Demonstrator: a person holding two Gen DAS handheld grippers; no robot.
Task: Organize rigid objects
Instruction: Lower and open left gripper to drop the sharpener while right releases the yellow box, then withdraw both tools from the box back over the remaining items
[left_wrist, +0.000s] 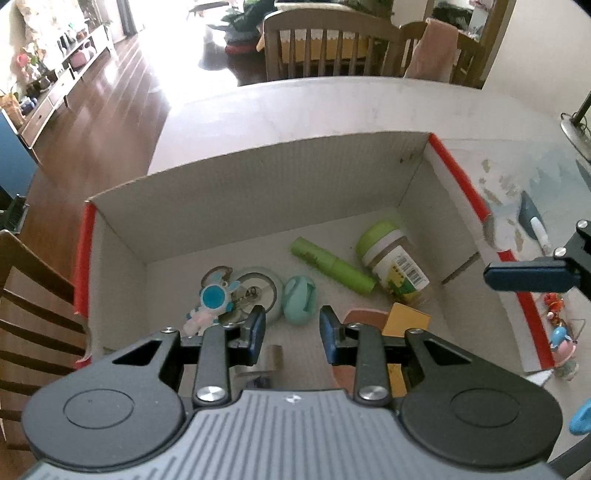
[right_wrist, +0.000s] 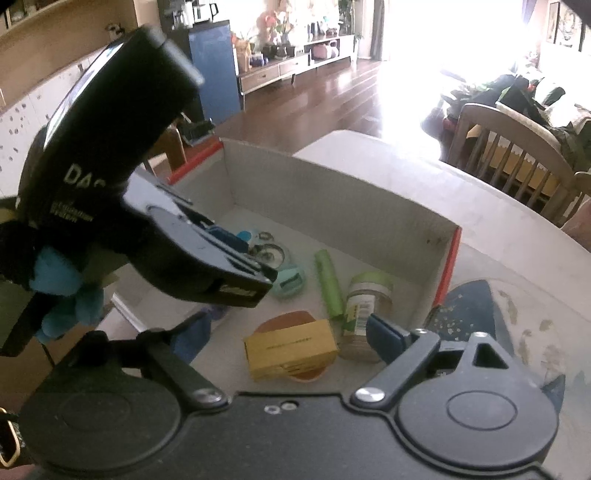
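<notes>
I'm hovering both grippers over the box (left_wrist: 258, 177): right gripper (right_wrist: 291, 332) wide open, left gripper (left_wrist: 291, 325) narrow, empty. Next: grabbing stuff left on table.

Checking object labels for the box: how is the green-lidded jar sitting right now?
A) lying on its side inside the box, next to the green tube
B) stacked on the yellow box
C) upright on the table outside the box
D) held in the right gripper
A: the jar lies tipped over on the floor of the cardboard box, beside the green tube, with neither gripper's pads on it.
</notes>
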